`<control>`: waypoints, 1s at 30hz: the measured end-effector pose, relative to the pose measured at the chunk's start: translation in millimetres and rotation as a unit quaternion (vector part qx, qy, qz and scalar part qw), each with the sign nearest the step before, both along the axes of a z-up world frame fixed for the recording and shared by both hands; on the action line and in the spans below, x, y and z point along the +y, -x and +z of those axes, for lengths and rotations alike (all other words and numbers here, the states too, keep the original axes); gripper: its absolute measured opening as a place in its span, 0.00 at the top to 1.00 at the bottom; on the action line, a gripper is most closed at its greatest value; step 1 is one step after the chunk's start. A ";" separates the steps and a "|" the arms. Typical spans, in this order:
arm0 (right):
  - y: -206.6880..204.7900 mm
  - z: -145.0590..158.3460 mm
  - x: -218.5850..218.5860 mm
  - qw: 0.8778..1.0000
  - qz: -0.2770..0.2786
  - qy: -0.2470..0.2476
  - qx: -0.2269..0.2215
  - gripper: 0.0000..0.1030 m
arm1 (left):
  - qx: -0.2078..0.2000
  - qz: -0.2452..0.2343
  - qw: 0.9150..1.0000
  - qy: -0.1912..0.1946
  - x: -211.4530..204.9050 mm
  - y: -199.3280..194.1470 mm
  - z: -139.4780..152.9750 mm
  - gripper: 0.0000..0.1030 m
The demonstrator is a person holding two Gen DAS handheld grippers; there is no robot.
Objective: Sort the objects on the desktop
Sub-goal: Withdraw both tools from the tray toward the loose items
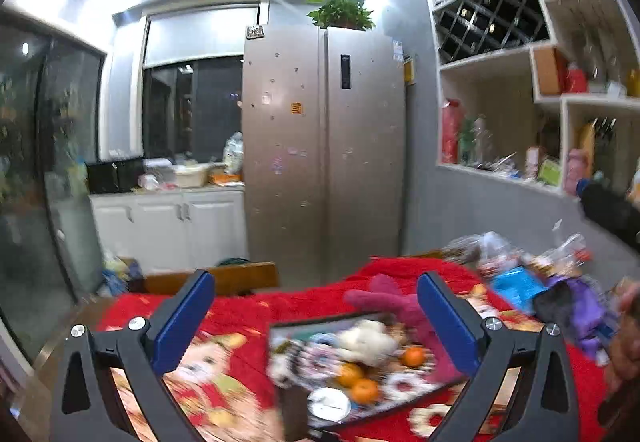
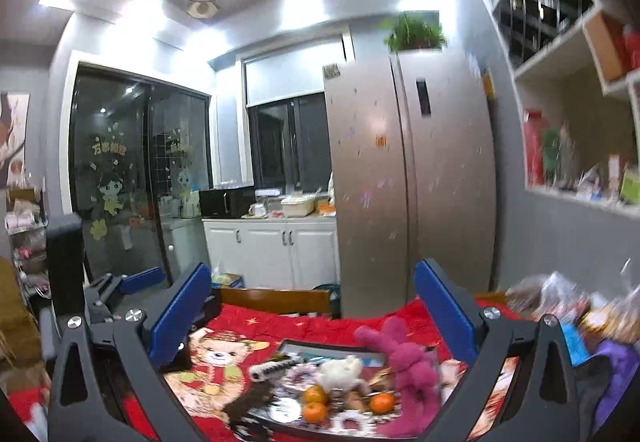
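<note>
Both tongs are raised above the bench and point nearly level across the room toward the fridge (image 1: 324,153), tipped only a little downward. The left tongs (image 1: 316,322) stand wide, their blue pads (image 1: 184,322) far apart with nothing between them; the tray shows only behind and below the gap. The right tongs (image 2: 312,318) also stand wide and carry nothing, their blue pads (image 2: 444,318) spread to either side of the view. In the right wrist view the left tongs appear at the far left, by the left edge of the bench, beside a dark block that I cannot identify. The bench is covered by a red cloth (image 1: 248,310) printed with a cartoon bear (image 2: 220,362). The task's things lie gathered on a dark tray (image 2: 296,346) near the middle of the bench: three oranges (image 2: 314,412), a white soft toy (image 2: 340,372), a pink plush rabbit (image 2: 408,370) leaning at the tray's right side, and patterned round pieces too blurred to name. Toward the right edge of the bench are a purple item (image 1: 588,318), a blue item (image 1: 516,282) and crinkled clear bags (image 1: 492,246), all smeared by blur. A wooden chair back (image 2: 276,300) stands at the far edge.
</note>
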State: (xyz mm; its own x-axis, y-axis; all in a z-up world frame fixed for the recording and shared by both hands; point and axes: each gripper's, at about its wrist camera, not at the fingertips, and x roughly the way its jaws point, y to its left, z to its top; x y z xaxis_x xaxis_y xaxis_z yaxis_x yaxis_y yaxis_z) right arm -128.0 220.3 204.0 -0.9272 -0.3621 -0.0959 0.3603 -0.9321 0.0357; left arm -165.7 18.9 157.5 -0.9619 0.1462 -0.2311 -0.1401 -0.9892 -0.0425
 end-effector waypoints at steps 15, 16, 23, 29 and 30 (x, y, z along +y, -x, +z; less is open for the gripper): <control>18.0 -128.5 51.5 0.987 -0.117 -0.032 -0.109 0.00 | -0.091 0.008 0.992 0.088 42.8 -29.6 -146.0 0.00; 21.9 -144.1 58.0 0.984 -0.101 -0.031 -0.141 0.00 | -0.103 -0.003 0.990 0.094 44.7 -29.0 -155.3 0.00; 40.7 -205.7 78.7 0.960 -0.035 0.024 -0.278 0.00 | -0.195 -0.059 0.976 0.080 60.7 -15.4 -192.6 0.00; 46.8 -225.3 65.5 0.943 0.016 0.040 -0.329 0.01 | -0.233 -0.062 0.969 0.053 51.9 -5.9 -199.3 0.00; 46.3 -227.5 61.7 0.946 0.011 0.024 -0.323 0.02 | -0.247 -0.062 0.966 0.046 49.7 -2.4 -202.2 0.00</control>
